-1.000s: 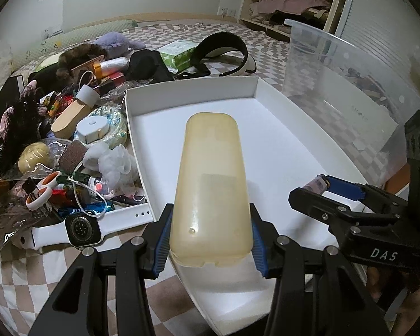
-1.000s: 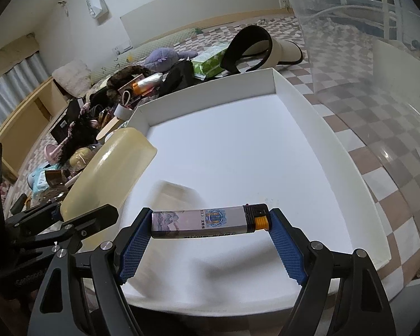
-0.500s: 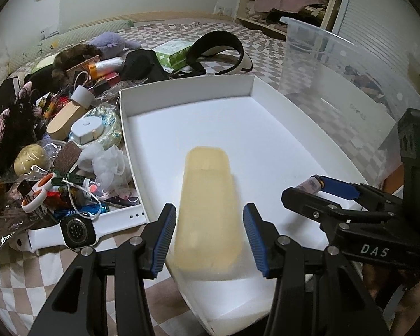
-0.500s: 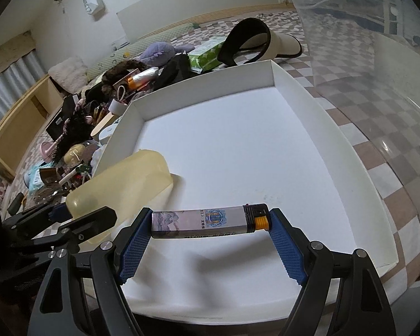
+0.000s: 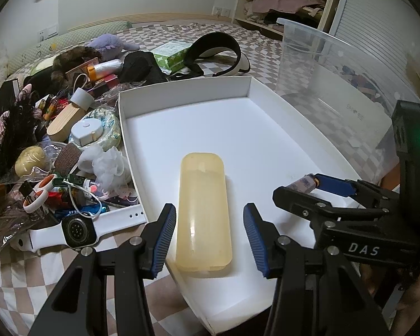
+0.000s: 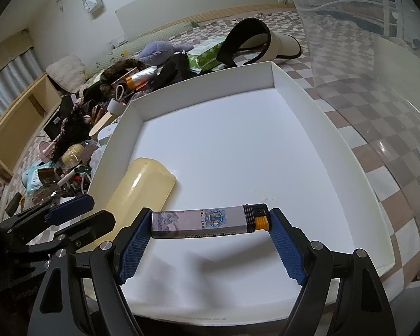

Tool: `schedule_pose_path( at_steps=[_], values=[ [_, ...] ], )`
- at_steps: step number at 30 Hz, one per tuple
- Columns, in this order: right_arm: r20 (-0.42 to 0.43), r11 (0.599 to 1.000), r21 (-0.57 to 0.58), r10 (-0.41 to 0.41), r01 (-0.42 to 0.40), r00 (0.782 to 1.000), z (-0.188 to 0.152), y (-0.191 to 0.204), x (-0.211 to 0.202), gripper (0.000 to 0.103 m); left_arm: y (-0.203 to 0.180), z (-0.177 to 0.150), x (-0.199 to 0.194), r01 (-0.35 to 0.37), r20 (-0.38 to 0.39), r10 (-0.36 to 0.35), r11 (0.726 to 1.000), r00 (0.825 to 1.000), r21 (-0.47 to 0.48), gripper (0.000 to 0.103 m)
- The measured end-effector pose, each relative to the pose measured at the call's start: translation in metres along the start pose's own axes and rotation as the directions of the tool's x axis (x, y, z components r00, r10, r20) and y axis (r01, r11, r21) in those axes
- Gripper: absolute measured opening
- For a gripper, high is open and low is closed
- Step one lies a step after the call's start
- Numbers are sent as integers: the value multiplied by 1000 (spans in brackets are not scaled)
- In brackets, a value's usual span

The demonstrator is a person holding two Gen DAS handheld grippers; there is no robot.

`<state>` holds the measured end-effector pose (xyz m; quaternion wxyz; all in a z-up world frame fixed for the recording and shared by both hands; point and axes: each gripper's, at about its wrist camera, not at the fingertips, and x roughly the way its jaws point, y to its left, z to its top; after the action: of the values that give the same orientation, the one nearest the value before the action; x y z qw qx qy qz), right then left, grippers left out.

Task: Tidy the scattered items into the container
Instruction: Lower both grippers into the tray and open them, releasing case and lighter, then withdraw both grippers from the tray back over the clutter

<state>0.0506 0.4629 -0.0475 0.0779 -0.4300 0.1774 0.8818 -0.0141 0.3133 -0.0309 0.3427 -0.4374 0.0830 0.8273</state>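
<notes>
Yellow case (image 5: 203, 212): flat on floor of white tray (image 5: 182, 103), near-left corner; a second ago clamped in left gripper (image 5: 208, 236) above tray, now released. Left gripper: jaws apart, blue pads clear of case on both sides, case end between them. Right gripper (image 6: 210, 233): unchanged, jaws clamped end-to-end on lighter (image 6: 210, 221), held above tray's near edge. Clutter pile (image 5: 56, 140) left of tray, smartwatch (image 5: 78, 231) at its front: unmoved. Clear bin (image 5: 336, 84) right of tray.
</notes>
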Motion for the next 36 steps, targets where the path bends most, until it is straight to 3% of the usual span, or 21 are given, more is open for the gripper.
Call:
schedule_pose_path(
  at_steps=[2, 4, 14, 26, 36],
  values=[
    [-2, 1000, -12, -20, 20, 1000, 0, 2, 1, 83, 1, 0, -1, -1, 4, 1, 1000, 1000, -2, 64],
    [4, 999, -19, -40, 40, 999, 0, 4, 0, 83, 2, -1, -4, -11, 15, 11, 1000, 1000, -3, 67],
    [26, 1000, 6, -3, 3, 1000, 4, 9, -12, 83, 16, -3, -22, -17, 44, 18, 1000, 999, -12, 67],
    [93, 997, -38, 74, -71, 993, 14, 56, -34, 83, 56, -8, -77, -68, 130, 70, 997, 989, -22, 67],
    [140, 984, -91, 163, -151, 977, 25, 106, -47, 83, 105, -10, -128, -145, 209, 156, 987, 965, -67, 75]
  ],
)
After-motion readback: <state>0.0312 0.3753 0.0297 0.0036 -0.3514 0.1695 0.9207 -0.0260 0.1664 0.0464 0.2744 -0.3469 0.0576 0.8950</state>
